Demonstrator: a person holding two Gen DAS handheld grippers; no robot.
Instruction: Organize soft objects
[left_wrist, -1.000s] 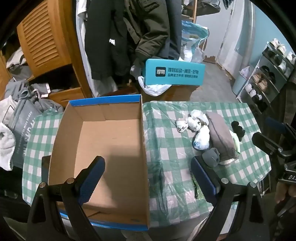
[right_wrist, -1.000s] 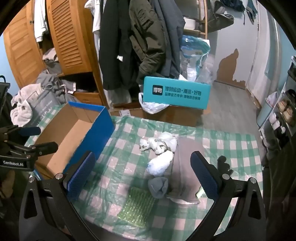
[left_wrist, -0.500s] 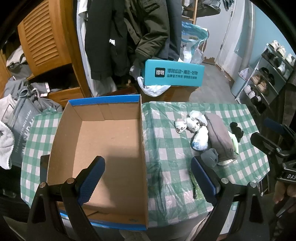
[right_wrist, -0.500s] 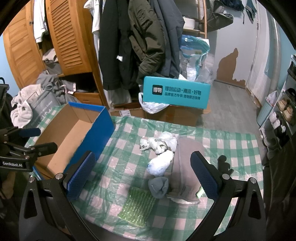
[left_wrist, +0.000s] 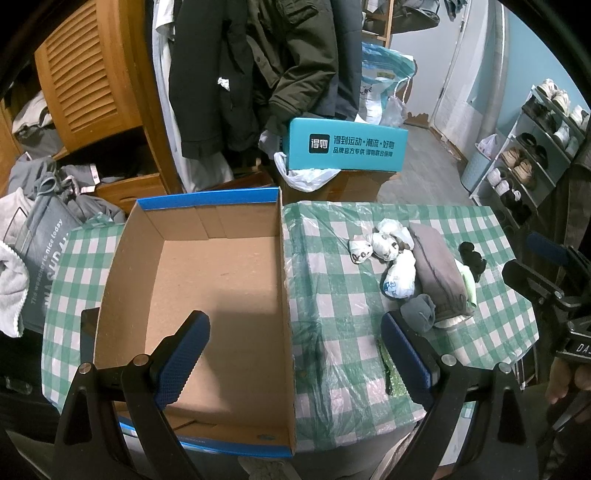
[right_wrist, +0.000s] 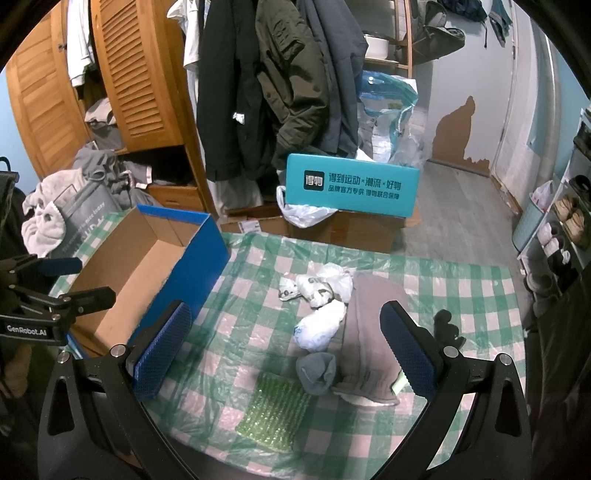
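Overhead, both claws, left gripper (left_wrist: 295, 354) and right gripper (right_wrist: 295, 350), gape above the checked tablecloth (right_wrist: 461, 295) (wardrobe (right_wrist: 122, 74) behind).

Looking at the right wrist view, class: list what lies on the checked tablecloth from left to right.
Open blue-sided cardboard box → flat green bubble-wrap pad → rolled grey sock → folded grey-brown cloth → small black object.
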